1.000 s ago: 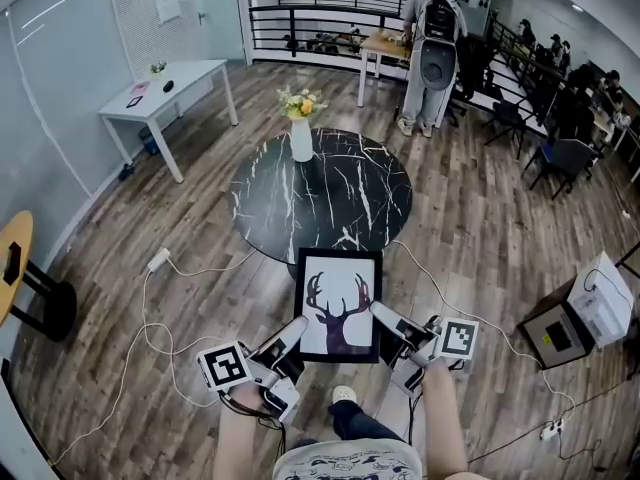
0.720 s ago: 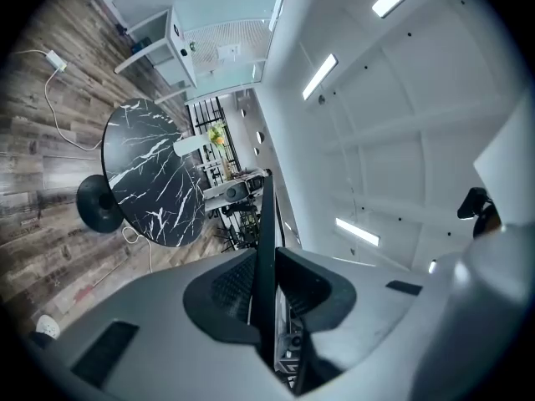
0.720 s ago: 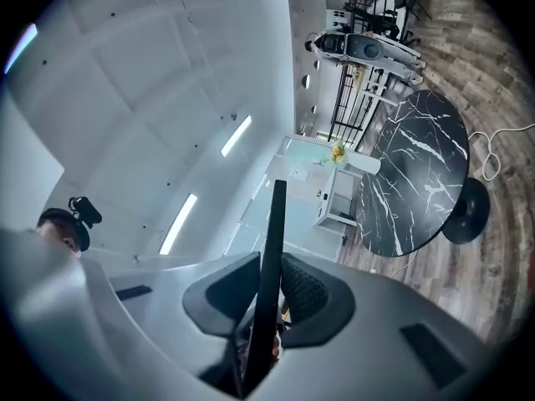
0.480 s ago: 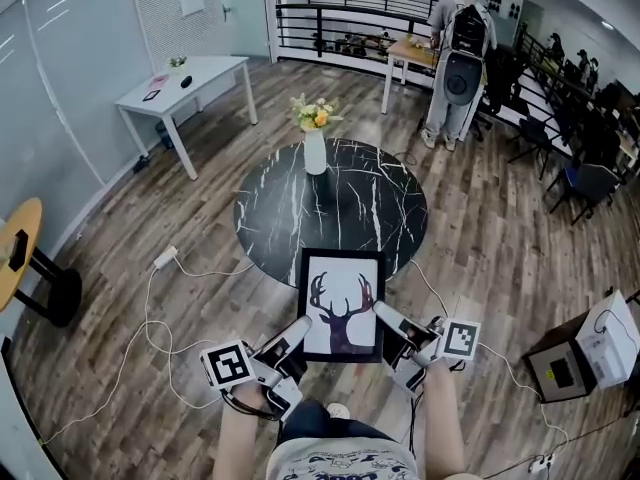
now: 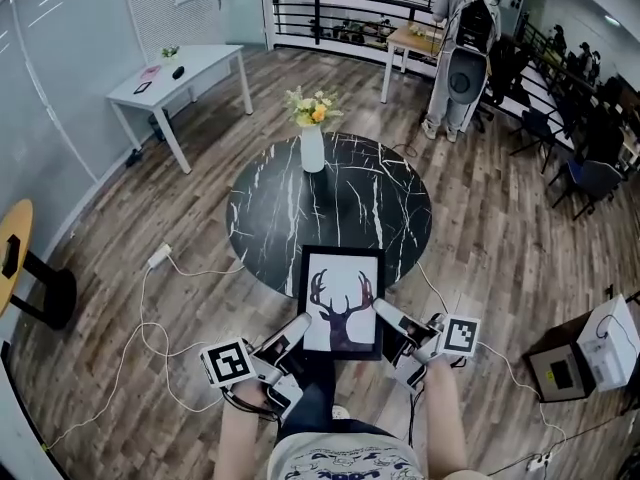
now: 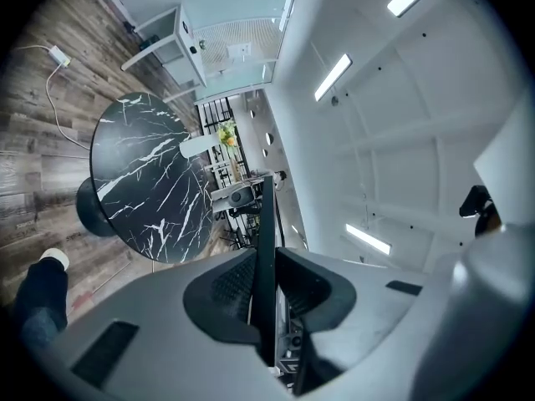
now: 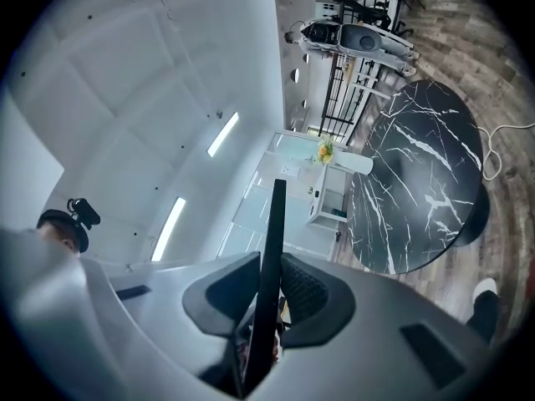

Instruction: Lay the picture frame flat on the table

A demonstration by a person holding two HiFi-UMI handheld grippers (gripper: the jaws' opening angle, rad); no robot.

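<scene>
My left gripper and right gripper each pinch a side edge of the deer picture frame, lower centre, overlapping the black marble table.

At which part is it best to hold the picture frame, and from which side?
By its thin side rails near the bottom, one claw from each side, as the left claw and right claw do: the picture frame is flat, wide and narrow-edged.
</scene>
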